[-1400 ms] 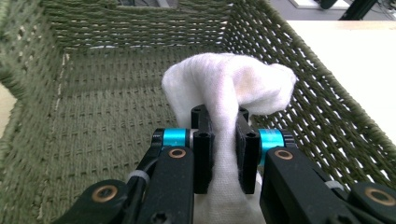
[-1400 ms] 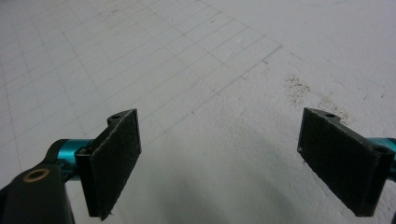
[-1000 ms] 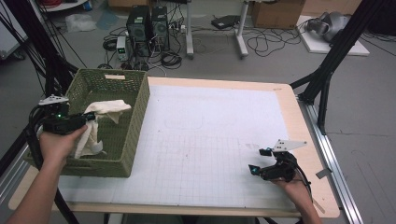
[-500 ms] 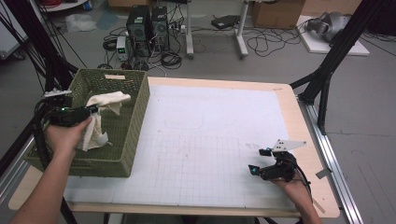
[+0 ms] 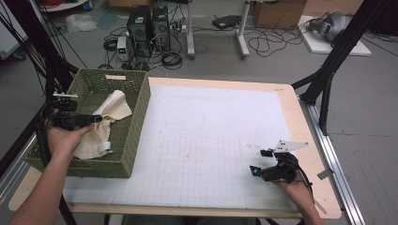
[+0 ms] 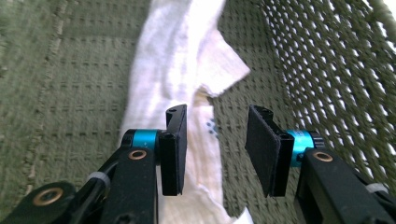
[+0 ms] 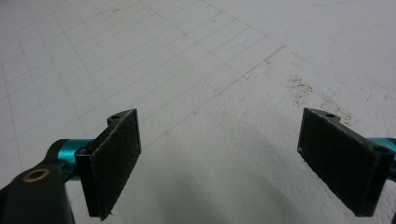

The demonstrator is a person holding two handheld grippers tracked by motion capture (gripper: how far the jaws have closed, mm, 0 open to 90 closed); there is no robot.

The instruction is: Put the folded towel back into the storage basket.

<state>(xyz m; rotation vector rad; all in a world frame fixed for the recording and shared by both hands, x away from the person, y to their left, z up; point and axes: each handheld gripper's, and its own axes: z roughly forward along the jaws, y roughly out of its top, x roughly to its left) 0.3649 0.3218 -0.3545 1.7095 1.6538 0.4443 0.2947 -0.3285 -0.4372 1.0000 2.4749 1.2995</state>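
A: Cloth first, from the high view. The cream cloth (image 5: 105, 123) lies in the green basket (image 5: 139, 104) at the left of the frame, draped from the middle of the basket floor down toward its near wall. A second ago it hung bunched from the left claw (image 5: 96, 119); now it is spread and slack.

B: And the claw itself?

A: It sits at the cloth's left edge, over the basket, and its jaws have just been opening. The hand has hardly shifted. I read that as the drop being made: cloth delivered, grip let go.

B: Does the left gripper view agree?

A: Yes. The left claw (image 6: 215, 144) stands released, a clear gap between the two black pads (image 6: 173, 148). The cloth (image 6: 177, 79) runs up the middle of the frame over the woven basket floor (image 6: 65, 93), with the mesh wall at the right. Cloth shows behind the gap, but the pads do not press on it.

B: The other side?

A: In the high view the right claw (image 5: 260, 161) rests at the lower right of the white gridded table (image 5: 211, 131), same spot as before. The right gripper view shows the right claw (image 7: 219, 163) spread wide over bare grid, grasping nothing.

B: So what remains?

A: Likely just lifting the left hand clear of the basket.
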